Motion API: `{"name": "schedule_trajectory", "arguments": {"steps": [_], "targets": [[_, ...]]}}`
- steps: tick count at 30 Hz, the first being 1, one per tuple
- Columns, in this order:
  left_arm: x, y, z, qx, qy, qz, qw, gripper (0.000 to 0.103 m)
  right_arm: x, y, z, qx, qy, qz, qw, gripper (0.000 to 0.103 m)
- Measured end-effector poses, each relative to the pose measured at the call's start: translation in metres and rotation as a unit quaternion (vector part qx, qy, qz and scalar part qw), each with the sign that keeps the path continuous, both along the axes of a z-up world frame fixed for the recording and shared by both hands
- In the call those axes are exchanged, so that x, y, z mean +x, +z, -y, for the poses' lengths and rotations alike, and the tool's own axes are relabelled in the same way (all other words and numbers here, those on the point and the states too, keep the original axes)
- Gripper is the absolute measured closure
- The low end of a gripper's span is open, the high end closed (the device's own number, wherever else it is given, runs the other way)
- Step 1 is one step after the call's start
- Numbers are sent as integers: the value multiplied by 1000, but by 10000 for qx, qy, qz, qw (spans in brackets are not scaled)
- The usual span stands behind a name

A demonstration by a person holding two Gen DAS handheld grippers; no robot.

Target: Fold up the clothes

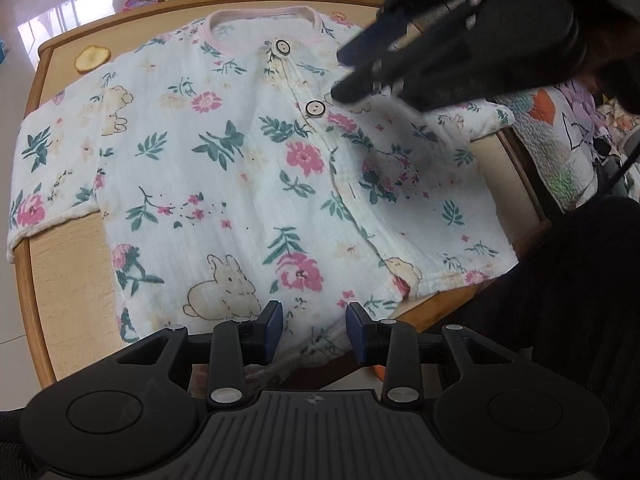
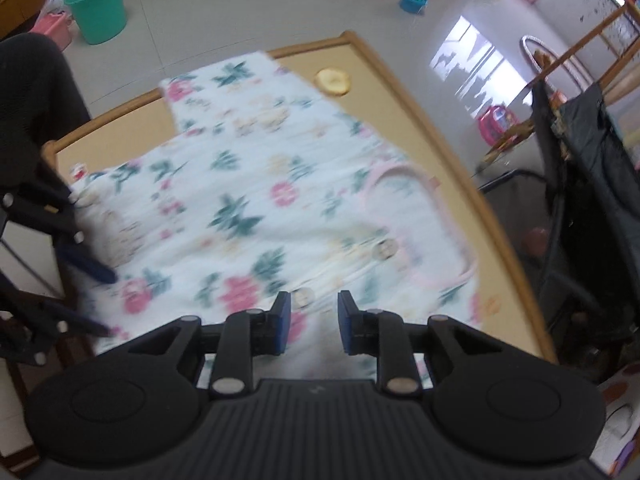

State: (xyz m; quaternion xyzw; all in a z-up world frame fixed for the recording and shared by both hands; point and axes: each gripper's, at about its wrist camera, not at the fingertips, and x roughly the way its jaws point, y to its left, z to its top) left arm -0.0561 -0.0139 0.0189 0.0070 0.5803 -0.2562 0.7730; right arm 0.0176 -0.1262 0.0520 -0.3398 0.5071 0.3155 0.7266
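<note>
Left gripper (image 1: pixel 314 330) hovers parted and empty over the near hem. The floral shirt (image 1: pixel 248 168) lies flat, buttoned, across the table (image 1: pixel 60 248). Right gripper (image 2: pixel 314 322), slightly parted and grasping nothing, hangs above the placket. Best bet: pinch one sleeve edge cleanly, fold inward, and avoid that round yellow slice (image 1: pixel 93 58) far off.

Your left wrist camera looks steeply down from the desk's (image 1: pixel 60 248) near edge, close over the floral shirt (image 1: pixel 248 168) hem, facing its collar. Your right wrist camera looks down from the collar-side edge across the desk (image 2: pixel 460 168). The 2 views share the shirt (image 2: pixel 248 184), the round yellow slice (image 1: pixel 92 58) (image 2: pixel 333 81) and each other's tongs.
</note>
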Motion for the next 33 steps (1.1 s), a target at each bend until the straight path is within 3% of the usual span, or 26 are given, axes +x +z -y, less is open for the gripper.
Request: {"name": "schedule_trajectory", "arguments": {"steps": [4,8,20,25,29,33], "targets": [[-5,1,1,28,-26,-7,10000,65,-5,-23,-2,-316,-277,-25,9991,79],[-6,0,-2,40,9,-19,10000,65,-8,-34,-4,-332,-368,-113,9987,79],[-5,4,-6,-61,142,52,9999,65,-19,-14,-6,-139,-468,163,9987,78],[-2,14,-12,-129,265,188,9994,65,-37,-12,-3,-68,-631,18,9980,78],[4,23,-25,-352,590,264,9973,65,-48,-11,7,121,-1442,96,9894,78],[10,32,-43,-553,911,396,9935,65,-62,-8,26,538,-2517,177,9661,78]]}}
